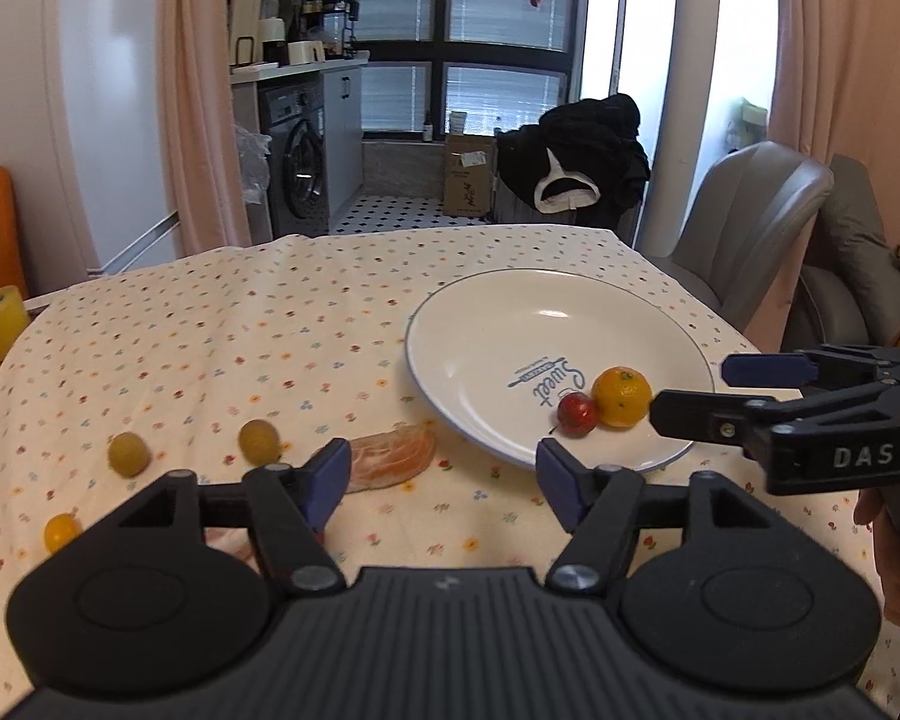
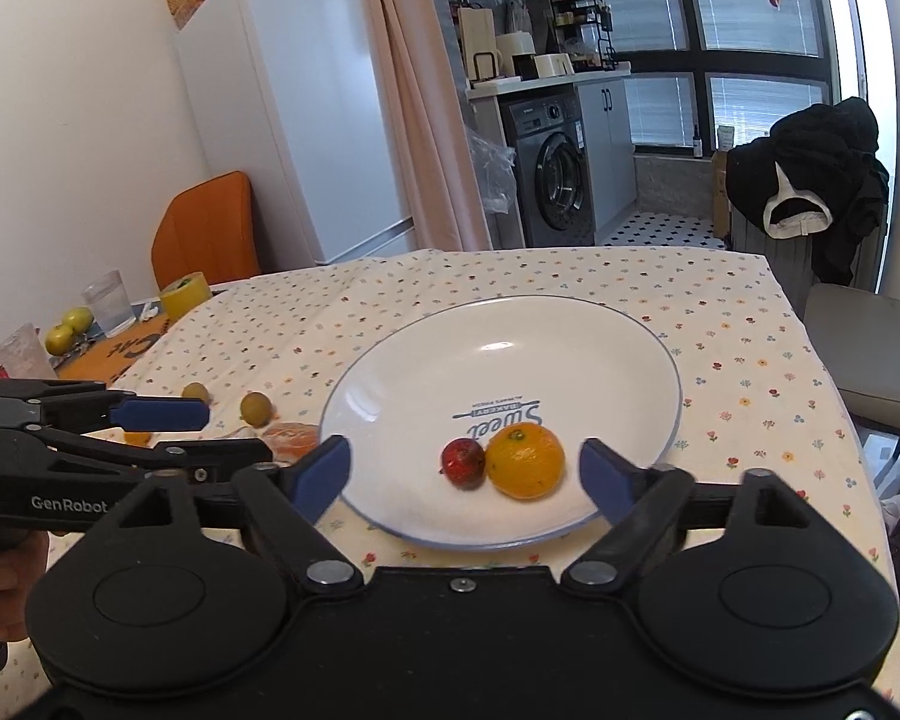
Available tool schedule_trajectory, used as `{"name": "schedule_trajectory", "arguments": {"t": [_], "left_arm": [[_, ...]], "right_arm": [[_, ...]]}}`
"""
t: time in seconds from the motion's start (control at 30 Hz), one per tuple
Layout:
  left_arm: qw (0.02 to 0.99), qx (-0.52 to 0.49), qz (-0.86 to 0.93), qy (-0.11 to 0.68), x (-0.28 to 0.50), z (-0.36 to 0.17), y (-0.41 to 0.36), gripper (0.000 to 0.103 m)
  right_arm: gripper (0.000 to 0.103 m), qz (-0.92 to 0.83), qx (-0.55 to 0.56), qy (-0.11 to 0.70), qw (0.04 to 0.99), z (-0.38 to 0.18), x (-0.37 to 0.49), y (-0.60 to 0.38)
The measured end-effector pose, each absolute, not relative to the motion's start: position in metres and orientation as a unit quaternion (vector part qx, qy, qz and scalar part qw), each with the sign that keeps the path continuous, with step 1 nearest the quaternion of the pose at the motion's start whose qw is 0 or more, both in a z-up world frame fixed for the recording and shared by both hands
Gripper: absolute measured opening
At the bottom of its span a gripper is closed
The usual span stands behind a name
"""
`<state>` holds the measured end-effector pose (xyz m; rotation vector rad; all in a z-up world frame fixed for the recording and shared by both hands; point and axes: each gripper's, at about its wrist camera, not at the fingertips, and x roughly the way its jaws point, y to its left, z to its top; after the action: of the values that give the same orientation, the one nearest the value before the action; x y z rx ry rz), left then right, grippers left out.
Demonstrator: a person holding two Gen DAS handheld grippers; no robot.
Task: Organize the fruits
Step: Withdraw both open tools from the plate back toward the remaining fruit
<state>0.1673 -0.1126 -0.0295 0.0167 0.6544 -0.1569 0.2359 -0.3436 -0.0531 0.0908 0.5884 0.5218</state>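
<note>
Left wrist view, read from left to right: a small orange fruit (image 1: 61, 531), two yellow-green fruits (image 1: 128, 453) (image 1: 260, 441) and a peeled citrus piece (image 1: 393, 457) lie loose on the flowered tablecloth (image 1: 210, 330), with the left gripper (image 1: 444, 480) spread wide and empty near the citrus piece. Further right, the white plate (image 1: 480, 324) already holds a red fruit (image 1: 577, 413) touching an orange (image 1: 621, 396). The right gripper (image 2: 465, 474) hangs open and empty over the plate's near rim, so roughly a third looks done.

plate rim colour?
Thin blue line around the white plate; clearest in the right wrist view.
</note>
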Motion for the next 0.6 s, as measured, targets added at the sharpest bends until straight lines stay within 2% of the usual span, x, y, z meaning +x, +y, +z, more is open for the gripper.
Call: {"name": "schedule_trajectory", "arguments": {"t": [0.1,0.6], "left_arm": [[0.948,0.002,-0.069,0.312,0.156,-0.029,-0.103,0.077],[0.957,-0.029,-0.013,0.287,0.114,-0.020,-0.056,0.081]], "right_arm": [[0.103,0.265,0.053,0.278,0.922,-0.052,0.227,-0.344],[0.103,0.286,0.048,0.280,0.915,-0.052,0.202,-0.324]]}}
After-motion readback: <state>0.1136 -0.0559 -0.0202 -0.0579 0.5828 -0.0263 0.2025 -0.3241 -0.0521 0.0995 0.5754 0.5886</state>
